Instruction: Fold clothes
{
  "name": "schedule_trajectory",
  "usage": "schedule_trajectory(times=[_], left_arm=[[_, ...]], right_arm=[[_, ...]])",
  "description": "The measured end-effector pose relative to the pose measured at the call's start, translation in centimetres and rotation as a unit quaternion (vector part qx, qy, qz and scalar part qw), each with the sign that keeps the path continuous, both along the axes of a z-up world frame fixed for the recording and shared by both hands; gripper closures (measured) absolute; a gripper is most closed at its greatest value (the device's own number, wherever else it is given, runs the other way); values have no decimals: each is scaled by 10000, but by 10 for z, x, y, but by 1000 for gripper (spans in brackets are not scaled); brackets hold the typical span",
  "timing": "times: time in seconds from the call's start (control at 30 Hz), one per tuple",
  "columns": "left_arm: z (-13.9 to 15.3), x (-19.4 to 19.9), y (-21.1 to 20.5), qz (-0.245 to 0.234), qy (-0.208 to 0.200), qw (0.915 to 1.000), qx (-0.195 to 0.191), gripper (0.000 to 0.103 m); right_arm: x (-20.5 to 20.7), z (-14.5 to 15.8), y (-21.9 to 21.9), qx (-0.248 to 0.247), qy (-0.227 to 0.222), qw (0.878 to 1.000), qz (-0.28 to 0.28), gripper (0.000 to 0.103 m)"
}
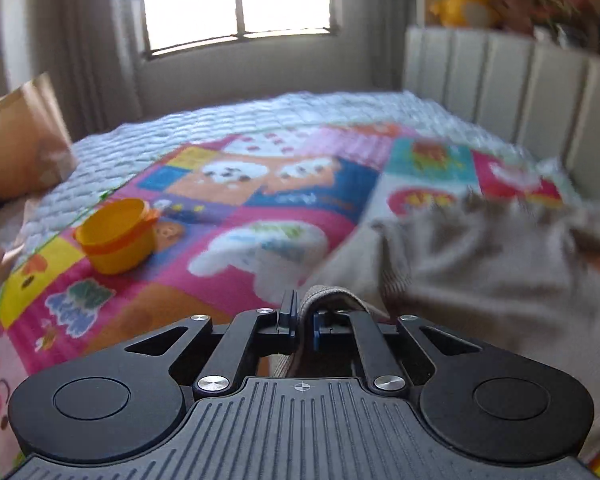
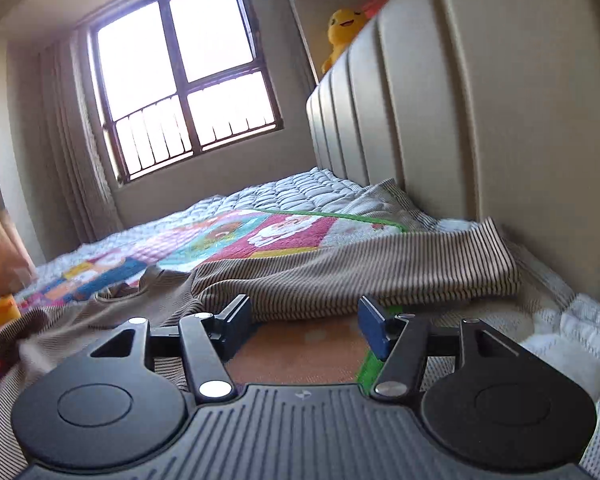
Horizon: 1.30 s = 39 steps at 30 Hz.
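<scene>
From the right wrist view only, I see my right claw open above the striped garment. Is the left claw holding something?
Observer: Yes. The left claw is shut on a hem of the striped garment.
Operator: Is something on the mat at the left side that I should avoid?
Observer: A yellow cup stands upright on the colourful play mat, to the left of the garment and apart from it.
Operator: And the right claw, is it touching the cloth?
Observer: The right claw is open with nothing between its fingers; whether it touches the cloth, I cannot tell.
</scene>
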<state>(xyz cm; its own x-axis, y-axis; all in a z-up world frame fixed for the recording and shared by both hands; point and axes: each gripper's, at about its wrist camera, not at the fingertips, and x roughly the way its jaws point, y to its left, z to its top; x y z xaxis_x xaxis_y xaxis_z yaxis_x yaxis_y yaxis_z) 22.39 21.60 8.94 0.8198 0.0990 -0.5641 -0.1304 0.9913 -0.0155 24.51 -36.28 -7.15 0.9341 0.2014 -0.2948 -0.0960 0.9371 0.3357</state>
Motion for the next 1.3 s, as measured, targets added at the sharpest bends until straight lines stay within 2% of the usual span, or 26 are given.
schedule_trajectory(times=[0.03, 0.1, 0.2, 0.27, 0.4, 0.47, 0.5, 0.53, 0.6, 0.63, 0.73, 0.83, 0.9, 0.93, 0.97, 1.0, 1.03, 1.07, 1.1, 1.13, 1.23, 1.3], left_arm=[[16, 2, 15, 291, -150, 9991, -271, 97], [42, 6, 44, 897, -430, 9919, -791, 97], [59, 13, 63, 1420, -624, 9807, -1191, 100], [64, 17, 60, 1479, -640, 9776, -1354, 100], [68, 21, 34, 1279, -587, 9816, -1290, 99], [58, 15, 31, 1413, -579, 9760, -1554, 93], [53, 12, 29, 1480, -575, 9728, -1686, 80], [43, 6, 30, 1589, -561, 9674, -1888, 61], [13, -9, 37, 1875, -517, 9510, -2403, 50], [-4, -15, 43, 2049, -478, 9404, -2673, 48], [-61, -31, 65, 2650, -340, 8996, -3455, 42], [-102, -35, 82, 3275, -344, 8615, -3864, 39], [-119, -32, 90, 3624, -442, 8438, -3935, 38], [-126, -29, 92, 3745, -489, 8384, -3929, 36], [-130, -24, 93, 3821, -498, 8380, -3864, 35], [-132, -18, 93, 3877, -461, 8417, -3729, 38], [-132, -12, 92, 3898, -404, 8489, -3545, 42], [-129, -5, 89, 3874, -327, 8597, -3313, 50], [-124, 3, 85, 3828, -234, 8717, -3050, 73], [-116, 10, 79, 3728, -192, 8845, -2799, 84], [-82, 31, 53, 3268, -232, 9213, -2093, 92], [-51, 44, 31, 2868, -442, 9375, -1923, 93]], right_arm=[[-3, -2, -9, 288, -63, 9995, -59, 42], [-6, -5, -24, 748, -226, 9968, -184, 29], [-7, -12, -36, 1146, -272, 9929, -186, 29], [-8, -15, -40, 1283, -343, 9910, -153, 27], [-7, -19, -45, 1471, -406, 9882, -126, 24], [-5, -20, -47, 1552, -400, 9870, -119, 23], [-4, -21, -48, 1593, -396, 9864, -107, 23], [-4, -22, -49, 1618, -403, 9859, -95, 23], [-3, -23, -50, 1653, -416, 9853, -82, 22], [-3, -23, -50, 1663, -422, 9851, -81, 22], [-2, -24, -51, 1690, -407, 9848, -62, 21], [-1, -24, -50, 1695, -400, 9847, -45, 21], [-1, -24, -50, 1687, -404, 9848, -46, 20], [-1, -25, -50, 1687, -407, 9848, -49, 20], [-2, -25, -50, 1689, -412, 9848, -51, 20], [-4, -24, -50, 1696, -418, 9846, -51, 20], [-4, -25, -50, 1706, -422, 9844, -49, 20], [-3, -25, -50, 1720, -422, 9842, -45, 20], [-3, -26, -51, 1734, -421, 9839, -41, 20], [-3, -27, -51, 1751, -420, 9837, -42, 20], [-3, -28, -53, 1795, -416, 9829, -35, 20], [-3, -29, -53, 1821, -417, 9824, -30, 20]])
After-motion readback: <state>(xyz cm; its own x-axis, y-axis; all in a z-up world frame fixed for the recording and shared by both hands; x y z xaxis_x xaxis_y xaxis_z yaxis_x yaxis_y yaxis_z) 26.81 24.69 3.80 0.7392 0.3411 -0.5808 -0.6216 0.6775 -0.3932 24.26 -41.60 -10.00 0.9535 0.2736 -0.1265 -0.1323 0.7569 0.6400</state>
